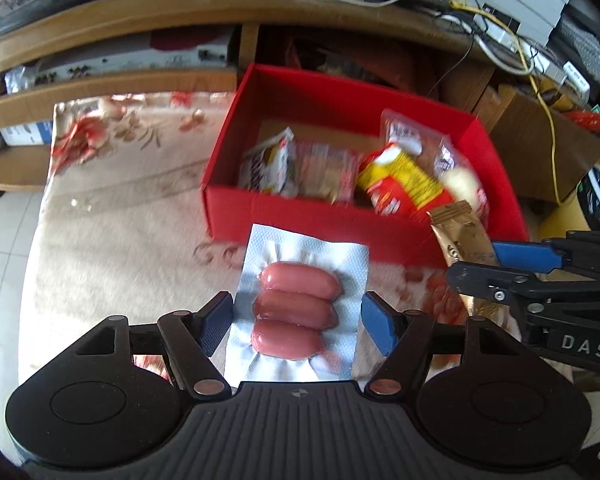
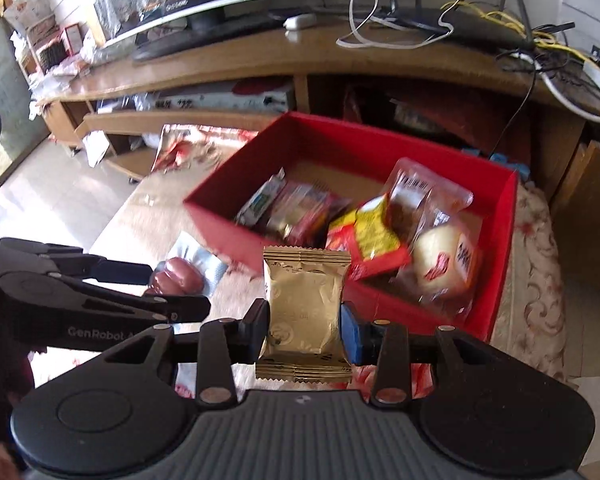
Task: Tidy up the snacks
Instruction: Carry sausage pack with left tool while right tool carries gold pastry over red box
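- Left wrist view, from your left: the left gripper [image 1: 298, 316] has the sausage pack [image 1: 298, 312] between its blue pads [image 1: 376, 322]. The pack fills the gap, but the pads sit just at its edges and you can see no squeeze. I cannot tell whether they are clamped on it or only cradling it, so a quick swing could let the slick foil slide out forward.
- Ahead of that gripper stands the red box [image 1: 284, 220], its near wall just beyond the pack's front edge. If you push forward while low, the foil could catch that wall, fold, and drop onto the cloth [image 1: 120, 208] short of the box.
- Right of centre in the box lie a yellow bag [image 1: 404, 184] and other packets, heaped at that end. The left end ahead of you looks barer; dropping the sausages on the heap risks them sliding out.
- Right wrist view: the right gripper [image 2: 306, 326] is closed on the gold packet [image 2: 304, 312], pads pressing both sides at mid-height. The packet looks puffy, so a hard squeeze may crush what is inside.
- To that gripper's left, the left gripper is very near, fingers almost level with yours. If both go for the box together, they could knock and shake a snack loose.
- Ahead and right, the round bun [image 2: 446, 262] sits high near the box's near wall; a packet dropped there may roll over the edge.
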A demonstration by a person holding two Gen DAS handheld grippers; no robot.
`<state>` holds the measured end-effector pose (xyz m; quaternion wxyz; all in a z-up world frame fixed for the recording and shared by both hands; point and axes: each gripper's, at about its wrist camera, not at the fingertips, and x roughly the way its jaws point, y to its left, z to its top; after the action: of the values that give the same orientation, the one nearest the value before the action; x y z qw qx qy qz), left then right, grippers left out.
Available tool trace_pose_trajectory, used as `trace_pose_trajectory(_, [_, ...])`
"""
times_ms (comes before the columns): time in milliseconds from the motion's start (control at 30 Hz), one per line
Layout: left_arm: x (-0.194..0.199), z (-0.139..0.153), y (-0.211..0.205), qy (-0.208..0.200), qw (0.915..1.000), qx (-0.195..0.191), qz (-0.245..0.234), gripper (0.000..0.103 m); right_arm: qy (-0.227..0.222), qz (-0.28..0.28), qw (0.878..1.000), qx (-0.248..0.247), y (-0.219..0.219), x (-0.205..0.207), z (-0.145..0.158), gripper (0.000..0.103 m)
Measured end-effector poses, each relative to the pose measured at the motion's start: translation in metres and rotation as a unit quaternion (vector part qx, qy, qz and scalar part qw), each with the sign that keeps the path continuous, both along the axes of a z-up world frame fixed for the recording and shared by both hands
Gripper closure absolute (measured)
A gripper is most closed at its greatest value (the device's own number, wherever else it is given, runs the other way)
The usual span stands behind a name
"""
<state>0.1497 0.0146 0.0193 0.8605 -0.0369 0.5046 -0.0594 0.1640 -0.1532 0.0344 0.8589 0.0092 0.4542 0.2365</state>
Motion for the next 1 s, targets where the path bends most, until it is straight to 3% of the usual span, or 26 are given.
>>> trace_pose_trajectory(300, [0.029, 0.012, -0.021, -0.033, 0.9993, 0.016, -0.007, 0.027, -0.006, -0.029, 1.000, 0.010, -0.010, 0.025, 0.003, 0.067])
trace_pose_trajectory(1000, [0.078, 0.012, -0.034, -0.057, 0.9975, 0.042, 0.003, 0.028, -0.011, -0.063, 0.998, 0.013, -0.017, 0.077, -0.004, 0.067])
